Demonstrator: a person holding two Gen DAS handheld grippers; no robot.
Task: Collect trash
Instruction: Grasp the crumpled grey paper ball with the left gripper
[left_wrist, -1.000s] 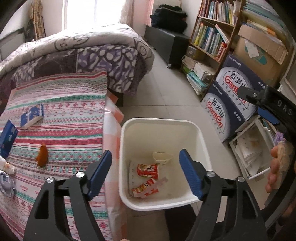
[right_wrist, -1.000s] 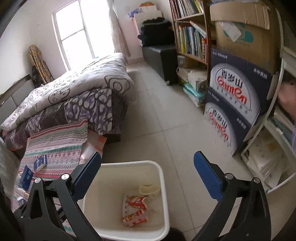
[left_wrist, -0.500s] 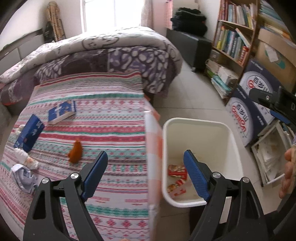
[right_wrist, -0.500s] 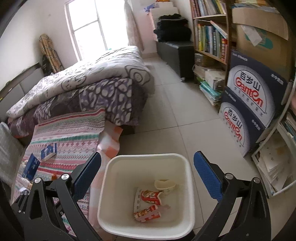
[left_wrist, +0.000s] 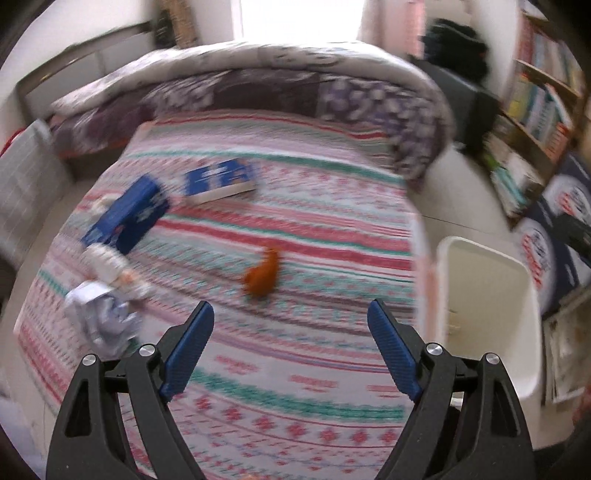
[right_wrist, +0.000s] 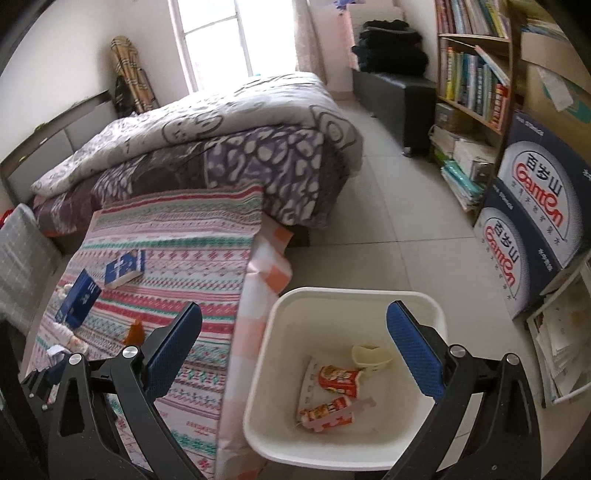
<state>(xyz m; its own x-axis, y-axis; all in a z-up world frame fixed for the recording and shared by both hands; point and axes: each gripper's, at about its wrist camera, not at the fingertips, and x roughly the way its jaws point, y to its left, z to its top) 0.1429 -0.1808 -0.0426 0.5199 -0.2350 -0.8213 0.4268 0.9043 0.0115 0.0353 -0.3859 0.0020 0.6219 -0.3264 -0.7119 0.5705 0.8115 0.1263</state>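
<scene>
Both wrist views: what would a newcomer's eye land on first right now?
The white bin on the floor beside the bed, with red wrappers and a crushed cup inside. Next, litter on the striped cover: an orange scrap, two blue boxes and crumpled paper. Both the left gripper and right gripper are open and empty.

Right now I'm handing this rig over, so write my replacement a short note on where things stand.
Left tool: open, empty, its jaws have just been widening; it hangs over the striped cloth.
Right tool: open, empty, above the bin.
Done: red wrappers and a cup lie in the bin.
Left on the cloth: orange scrap, crumpled paper, two blue boxes.
</scene>
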